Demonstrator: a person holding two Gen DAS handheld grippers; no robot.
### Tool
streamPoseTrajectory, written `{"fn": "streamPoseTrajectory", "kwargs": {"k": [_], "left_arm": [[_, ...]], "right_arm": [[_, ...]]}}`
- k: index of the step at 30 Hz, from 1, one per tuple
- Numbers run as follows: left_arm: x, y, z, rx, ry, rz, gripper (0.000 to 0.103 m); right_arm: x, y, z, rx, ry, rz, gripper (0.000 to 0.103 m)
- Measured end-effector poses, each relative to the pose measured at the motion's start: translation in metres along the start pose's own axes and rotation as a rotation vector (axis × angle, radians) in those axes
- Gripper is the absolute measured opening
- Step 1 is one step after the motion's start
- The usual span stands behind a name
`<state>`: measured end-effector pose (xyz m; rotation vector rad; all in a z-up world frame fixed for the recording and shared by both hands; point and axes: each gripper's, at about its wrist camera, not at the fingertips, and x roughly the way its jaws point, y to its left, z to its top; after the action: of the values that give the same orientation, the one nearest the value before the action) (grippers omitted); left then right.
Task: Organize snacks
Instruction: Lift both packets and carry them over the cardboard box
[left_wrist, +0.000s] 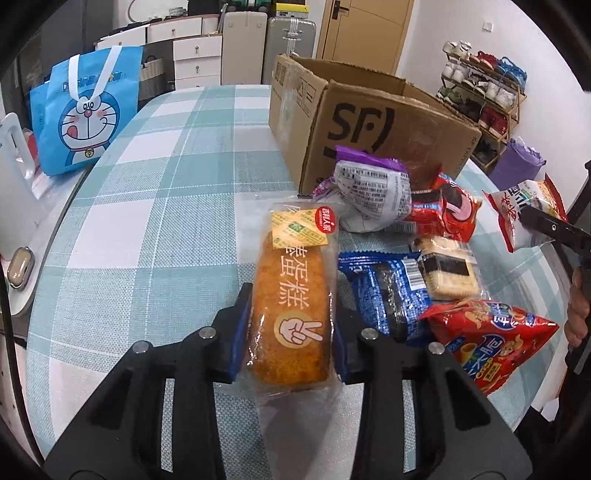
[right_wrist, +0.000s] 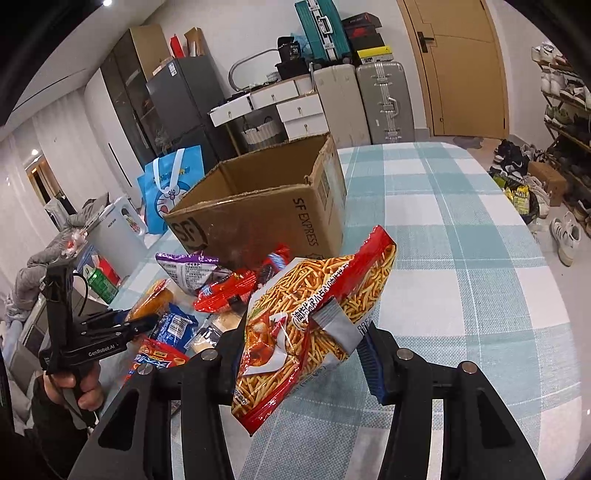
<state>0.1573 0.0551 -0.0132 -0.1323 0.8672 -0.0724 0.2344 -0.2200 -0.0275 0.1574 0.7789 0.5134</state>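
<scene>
My left gripper (left_wrist: 290, 325) is shut on a wrapped orange cake (left_wrist: 291, 295), held just above the checked tablecloth. My right gripper (right_wrist: 301, 354) is shut on a red bag of noodle-stick snacks (right_wrist: 314, 317), lifted above the table. An open SF cardboard box (left_wrist: 354, 122) stands beyond the snacks; it also shows in the right wrist view (right_wrist: 266, 206). Loose snacks lie in front of it: a purple-and-white pack (left_wrist: 373, 188), a red pack (left_wrist: 450, 210), a blue pack (left_wrist: 388, 291), a cracker pack (left_wrist: 447, 269) and a red-blue bag (left_wrist: 491, 343). The right gripper with its bag shows at the right edge (left_wrist: 535, 221).
A blue Doraemon bag (left_wrist: 85, 114) stands off the table's left side. Drawers and suitcases (right_wrist: 380, 99) stand against the far wall beside a wooden door. A shoe rack (left_wrist: 480, 92) is at the right. The checked tablecloth (right_wrist: 461, 221) stretches right of the box.
</scene>
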Motion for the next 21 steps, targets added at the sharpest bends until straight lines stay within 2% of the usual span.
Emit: {"fn": "streamPoseTrajectory", "kwargs": {"k": [6,21], "left_arm": [[-0.003,0.002,0.002,-0.018,-0.019,-0.005,0.033],[-0.031,-0.002,0.008,-0.026,-0.138,0.013,0.033]], "right_arm": [[-0.001,0.000,0.000,0.007,-0.010,0.011,0.051],[-0.014,0.002,0.003,0.022,-0.072,0.025,0.051]]}}
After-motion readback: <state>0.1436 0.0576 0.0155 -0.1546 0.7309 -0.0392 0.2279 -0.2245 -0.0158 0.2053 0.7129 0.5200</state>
